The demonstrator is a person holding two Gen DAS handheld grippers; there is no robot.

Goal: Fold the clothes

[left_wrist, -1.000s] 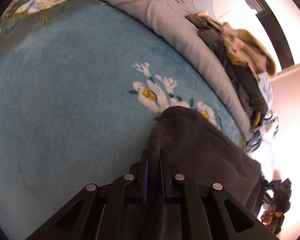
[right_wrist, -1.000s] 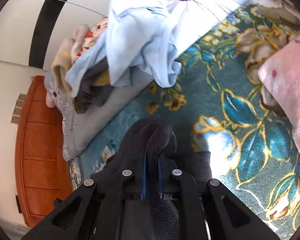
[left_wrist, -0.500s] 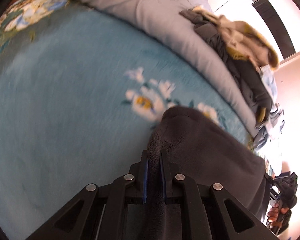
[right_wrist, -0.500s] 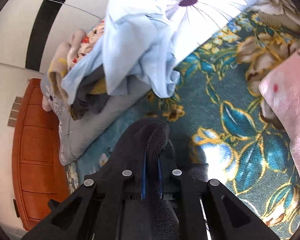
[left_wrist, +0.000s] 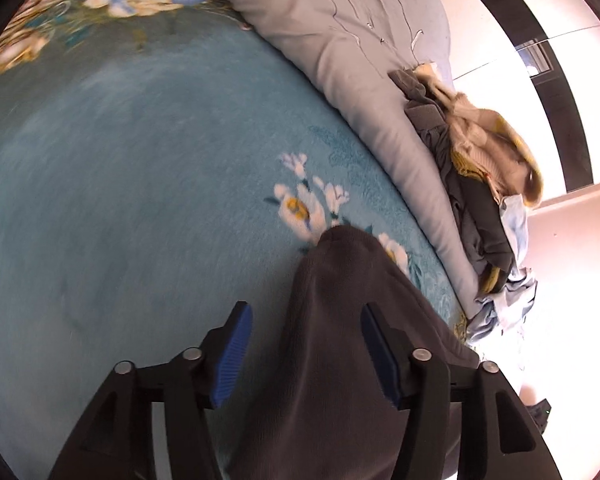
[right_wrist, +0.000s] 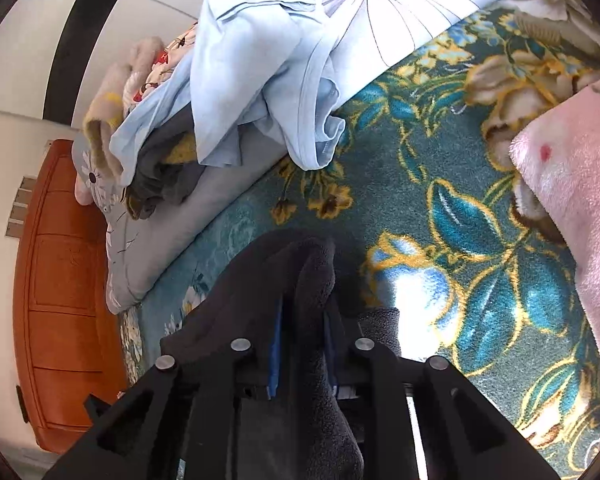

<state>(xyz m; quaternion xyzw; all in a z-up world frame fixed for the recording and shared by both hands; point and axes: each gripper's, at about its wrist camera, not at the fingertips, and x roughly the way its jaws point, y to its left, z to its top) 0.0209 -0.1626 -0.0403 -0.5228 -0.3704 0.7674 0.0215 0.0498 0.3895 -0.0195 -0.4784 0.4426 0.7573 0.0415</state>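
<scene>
A fleece garment (left_wrist: 340,320) is lying on a floral blanket (left_wrist: 120,200), reaching forward between the parted fingers of the left gripper (left_wrist: 306,332). Beyond it, a quilt (left_wrist: 340,60) is running along the blanket's far edge, with a pile of clothes (left_wrist: 480,184) sitting on top of it to the right. In the right wrist view, the garment (right_wrist: 312,280) is lying between the fingers of the right gripper (right_wrist: 302,320); a loose shirt (right_wrist: 260,60) is draping off the quilt (right_wrist: 400,8) ahead, and a plush throw (right_wrist: 572,200) is lying to the right.
</scene>
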